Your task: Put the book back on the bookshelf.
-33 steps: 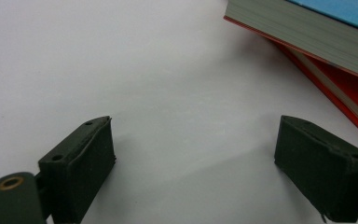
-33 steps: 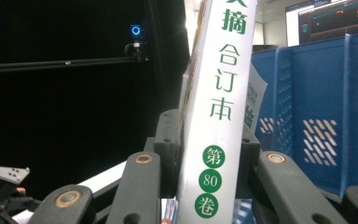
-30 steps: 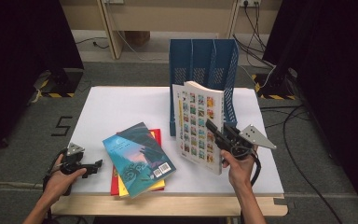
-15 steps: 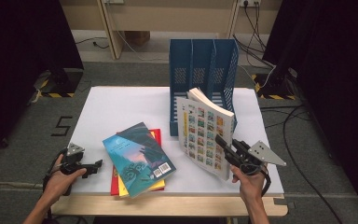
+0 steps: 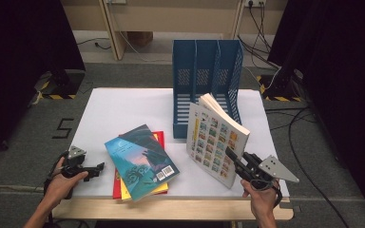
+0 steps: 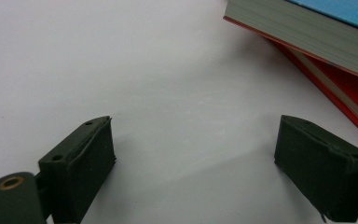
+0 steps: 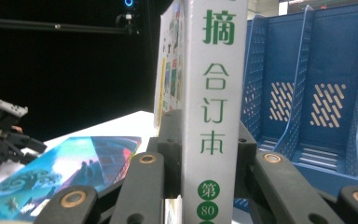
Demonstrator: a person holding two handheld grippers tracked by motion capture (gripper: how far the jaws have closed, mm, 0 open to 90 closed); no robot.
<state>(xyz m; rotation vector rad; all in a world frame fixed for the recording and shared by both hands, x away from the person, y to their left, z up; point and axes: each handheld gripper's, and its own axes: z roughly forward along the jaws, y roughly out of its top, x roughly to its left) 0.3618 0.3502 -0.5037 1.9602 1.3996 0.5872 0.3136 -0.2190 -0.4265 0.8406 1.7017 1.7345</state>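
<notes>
My right gripper is shut on the spine of a thick white book with a picture-grid cover. It holds the book tilted above the table's front right. In the right gripper view both pads press the spine, which carries green characters, with the gripper low on it. My left gripper rests open near the front left edge. Its jaws stand wide over bare white tabletop. A teal book lies on top of a red book, just right of the left gripper.
A blue three-slot file rack stands upright at the back of the white table, right behind the held book, and it also appears as the rack in the right gripper view. Cables run over the floor to the right. The stack's edge lies ahead of the left jaws.
The right gripper has carried the white book toward the front right corner and slightly lower, away from the rack. The left gripper and the stack have stayed put.
</notes>
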